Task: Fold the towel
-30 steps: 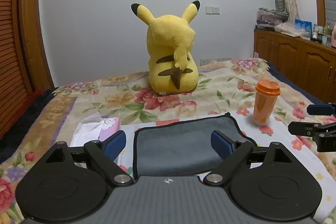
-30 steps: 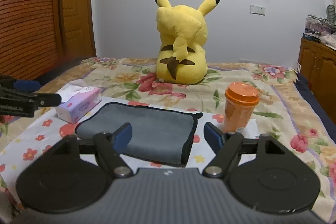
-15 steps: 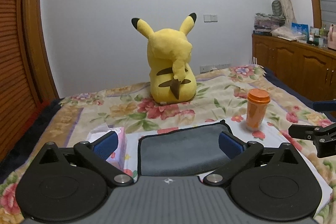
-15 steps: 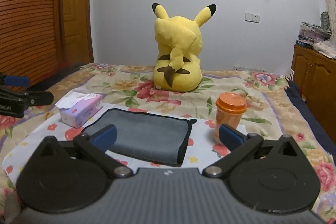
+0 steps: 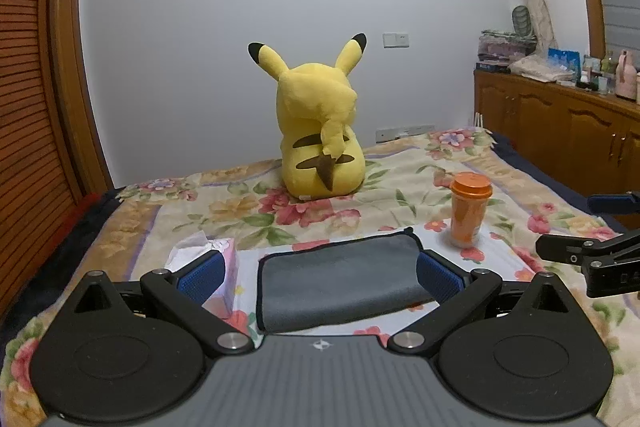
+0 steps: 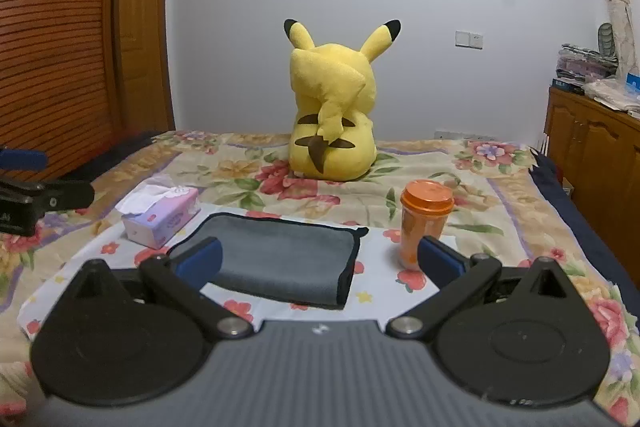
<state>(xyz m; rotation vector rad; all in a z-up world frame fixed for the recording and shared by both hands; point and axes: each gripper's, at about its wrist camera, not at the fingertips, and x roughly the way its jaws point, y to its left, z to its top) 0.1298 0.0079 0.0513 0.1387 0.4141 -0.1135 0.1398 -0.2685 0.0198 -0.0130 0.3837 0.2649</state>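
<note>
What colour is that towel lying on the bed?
The towel is grey with a black edge, clearest in the right wrist view.

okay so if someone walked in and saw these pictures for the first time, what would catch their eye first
The big yellow plush sitting upright at the far side of the floral bedspread, its back to the cameras, stands out most. Nearer, a grey towel lies flat and already folded, with a tissue box to its left and an orange lidded cup to its right. Both grippers, left and right, are open and empty above the bed.
</note>
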